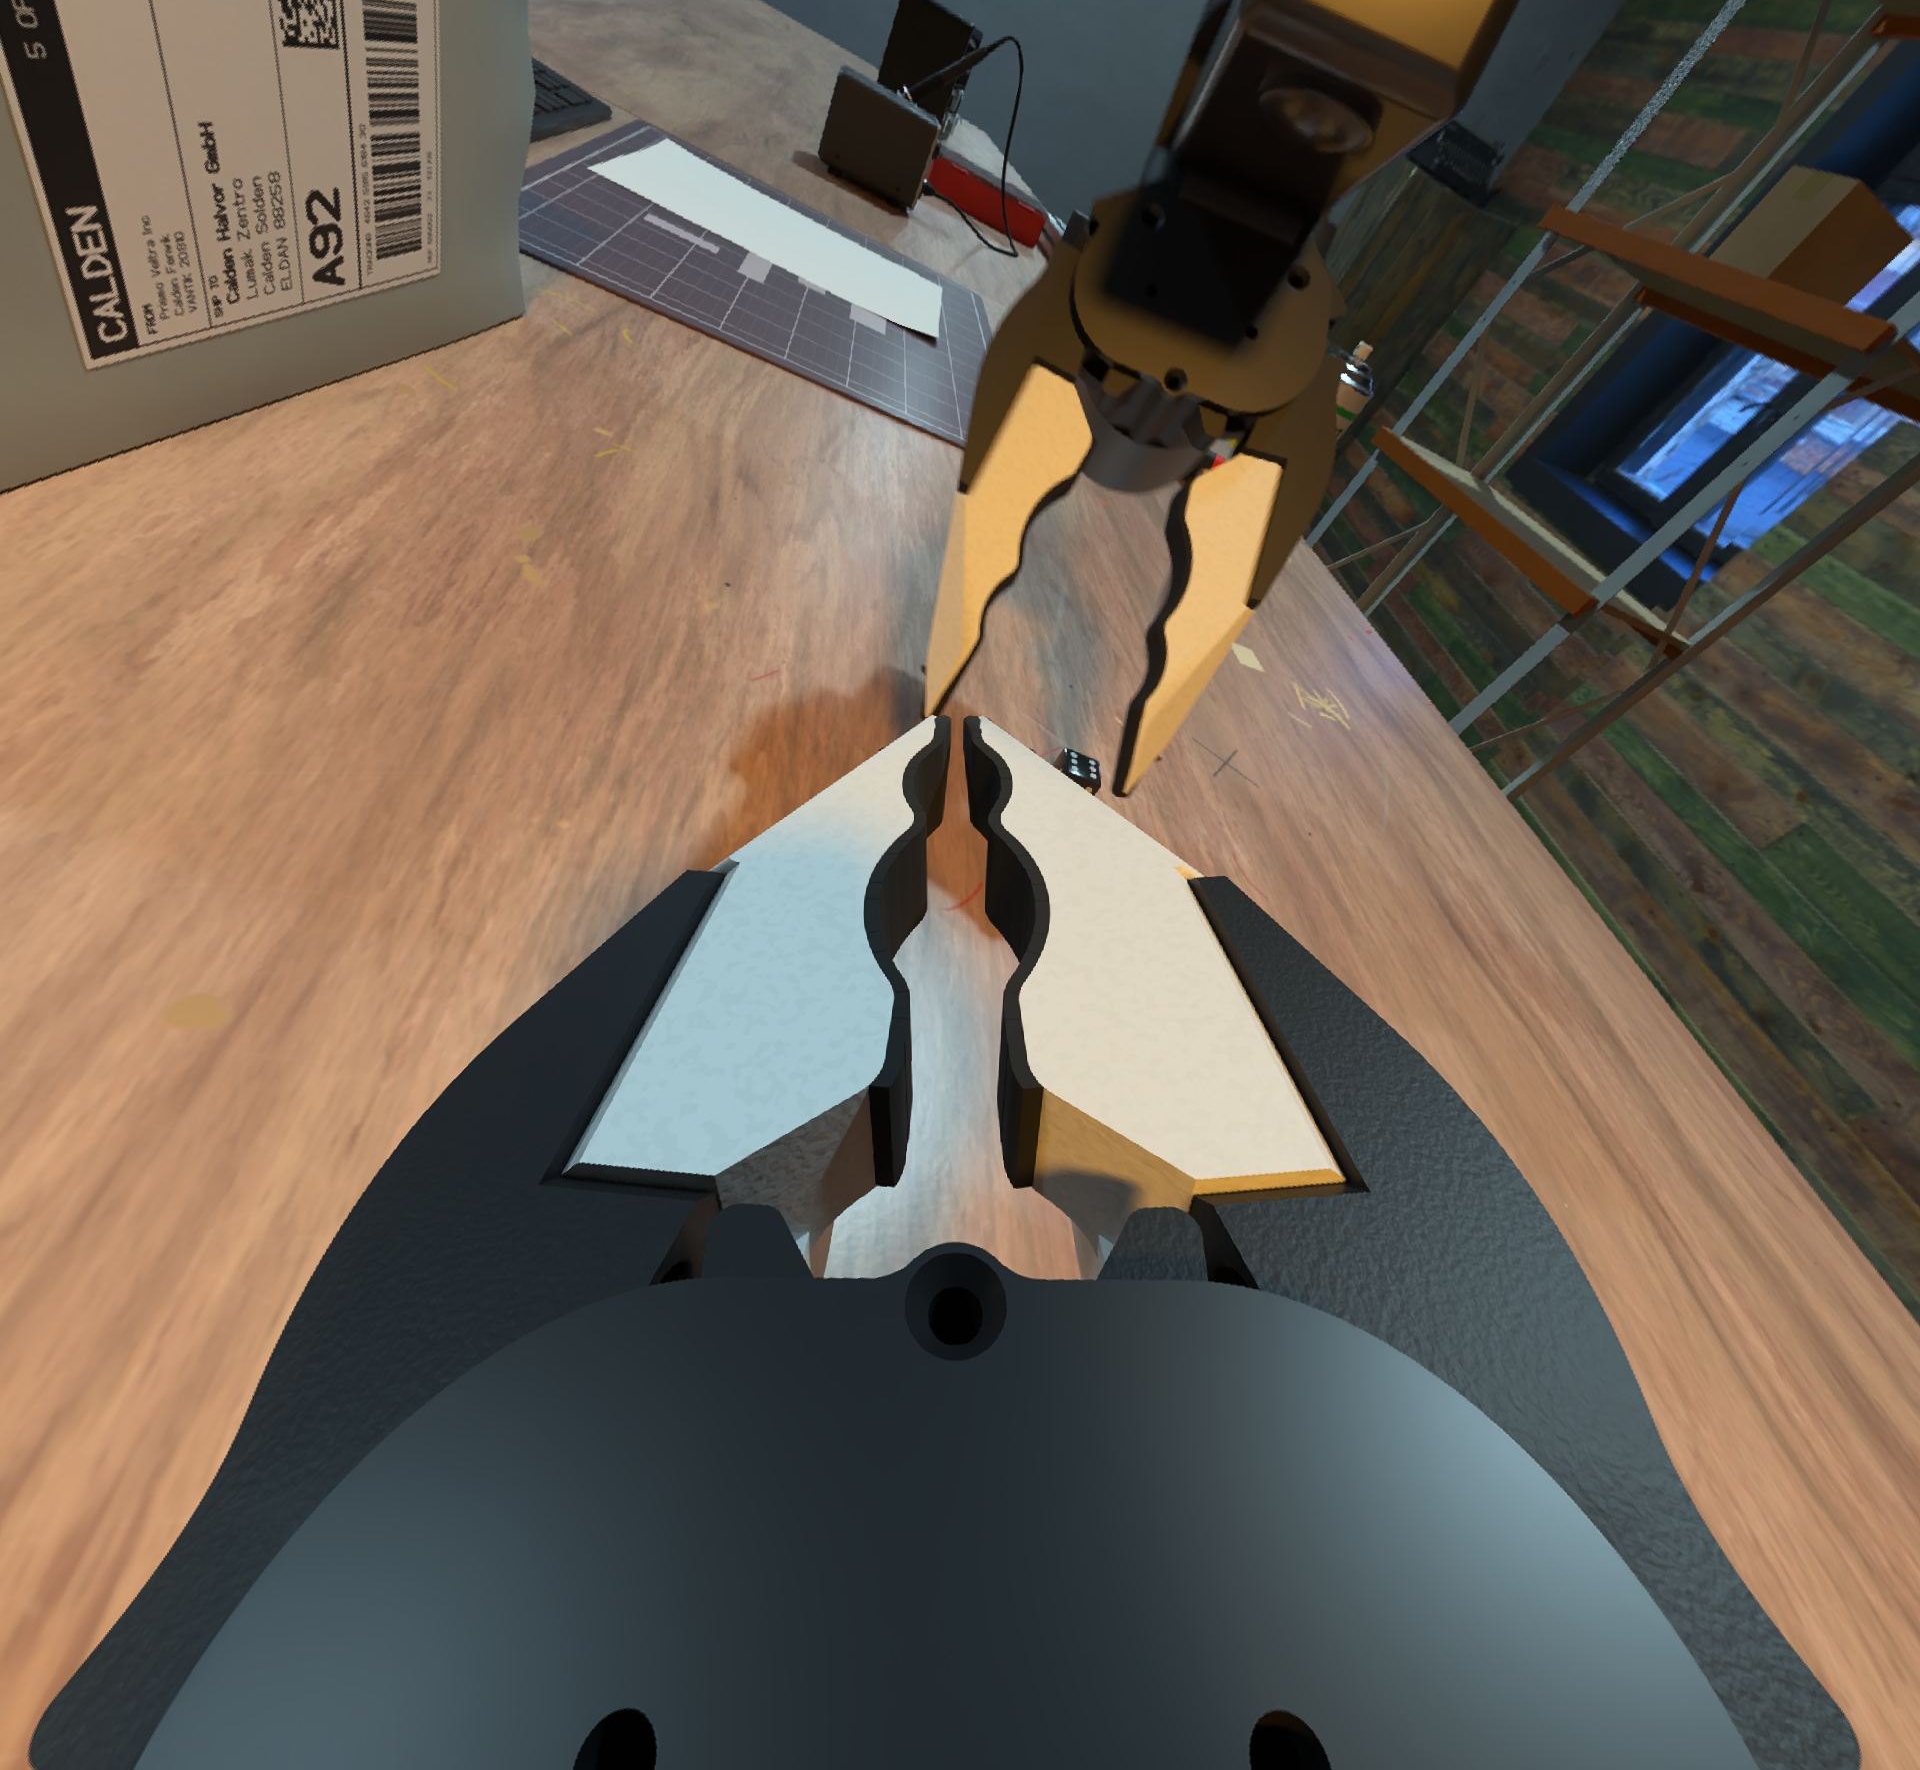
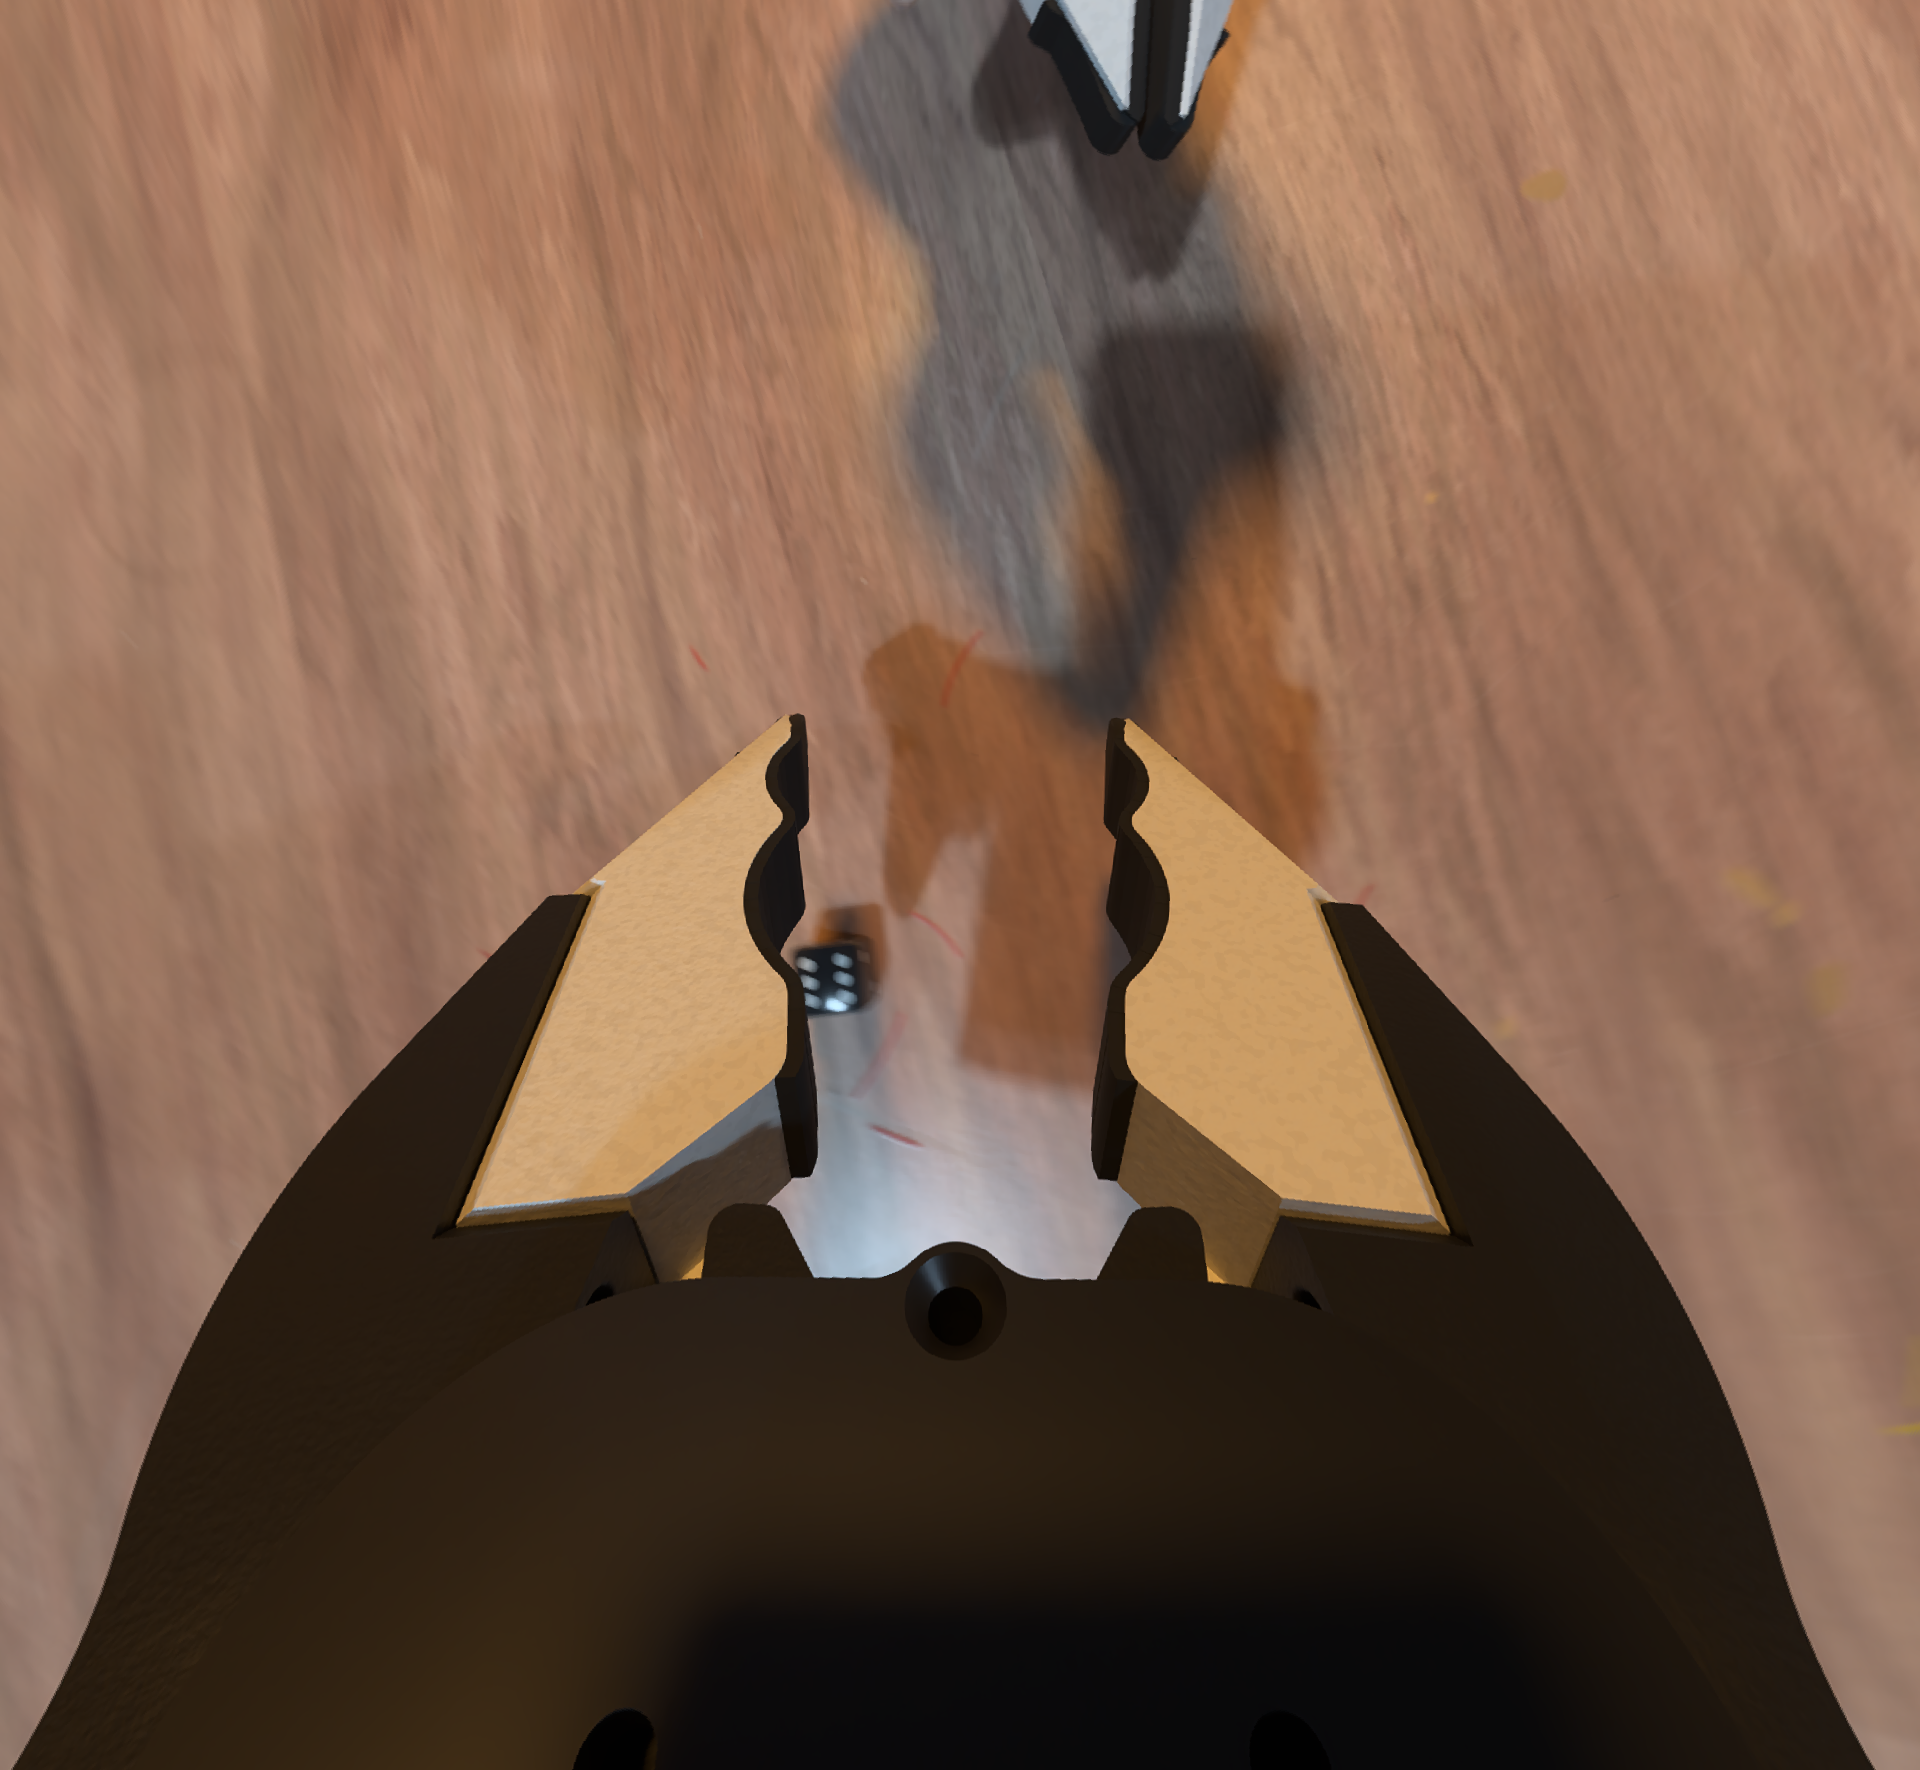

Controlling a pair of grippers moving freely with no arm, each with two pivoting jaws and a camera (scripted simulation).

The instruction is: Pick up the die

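The left gripper (image 1: 956, 733) hangs over the wooden table (image 1: 416, 785), fingers nearly together and empty. Just right of its tips sits the small black die (image 1: 1078, 768) on the table. The right gripper (image 2: 954, 733) straddles it, spread wide, so this looks like the approach. Next: centre and close, since the die (image 2: 834, 977) hugs one finger. It's a cube, six pips up, with no long axis.

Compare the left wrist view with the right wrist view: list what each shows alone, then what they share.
Left only: a labelled box, a grid mat, dark devices, shelving.
Right only: the open right gripper from behind, its left finger partly covering the die.
Shared: the die, both grippers, the left gripper with jaws together, and the wooden table.
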